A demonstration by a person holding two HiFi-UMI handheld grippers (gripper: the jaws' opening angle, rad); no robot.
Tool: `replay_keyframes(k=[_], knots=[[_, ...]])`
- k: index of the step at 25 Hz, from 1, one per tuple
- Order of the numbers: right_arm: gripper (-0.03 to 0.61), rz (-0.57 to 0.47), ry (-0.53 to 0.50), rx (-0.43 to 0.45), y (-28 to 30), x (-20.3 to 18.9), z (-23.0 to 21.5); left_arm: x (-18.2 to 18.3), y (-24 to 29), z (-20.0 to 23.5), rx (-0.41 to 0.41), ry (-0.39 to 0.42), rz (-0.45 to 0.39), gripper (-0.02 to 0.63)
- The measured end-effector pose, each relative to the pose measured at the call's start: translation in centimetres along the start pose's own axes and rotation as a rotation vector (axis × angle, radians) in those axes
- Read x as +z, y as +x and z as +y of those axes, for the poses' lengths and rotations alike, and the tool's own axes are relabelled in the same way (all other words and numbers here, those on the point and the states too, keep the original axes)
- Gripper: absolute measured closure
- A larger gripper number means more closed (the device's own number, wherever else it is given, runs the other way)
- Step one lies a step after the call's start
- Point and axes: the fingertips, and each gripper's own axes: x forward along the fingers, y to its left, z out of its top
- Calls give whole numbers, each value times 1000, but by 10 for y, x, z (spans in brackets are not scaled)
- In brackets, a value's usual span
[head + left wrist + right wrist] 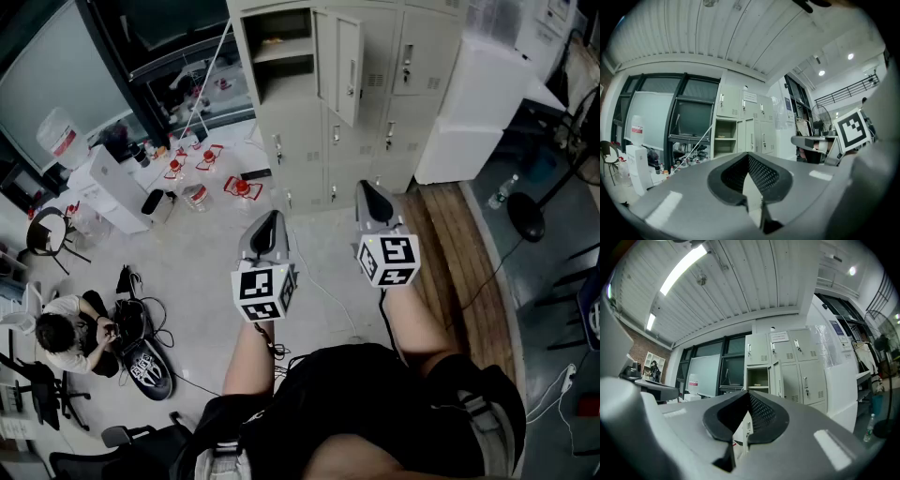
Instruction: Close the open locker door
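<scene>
Locker door (349, 67) open | lockers (412, 103) top cut off by frame

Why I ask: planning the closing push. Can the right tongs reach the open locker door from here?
Probably not yet: the right tongs hang short of the open locker door, with floor between. Nothing blocks the way; stepping closer should do.

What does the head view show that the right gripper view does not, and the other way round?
Only the head view: a person sitting on the floor and red-capped bottles standing on it. Only the right gripper view: a ceiling light and a brick wall. Both: the lockers with one door standing open.
</scene>
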Motion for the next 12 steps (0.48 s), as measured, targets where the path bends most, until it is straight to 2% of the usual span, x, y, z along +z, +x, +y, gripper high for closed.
replay_keyframes(k=[12], knots=[[569,-29,-12,-26,-15,5,31,4,-27,15,-28,9,-35,614]])
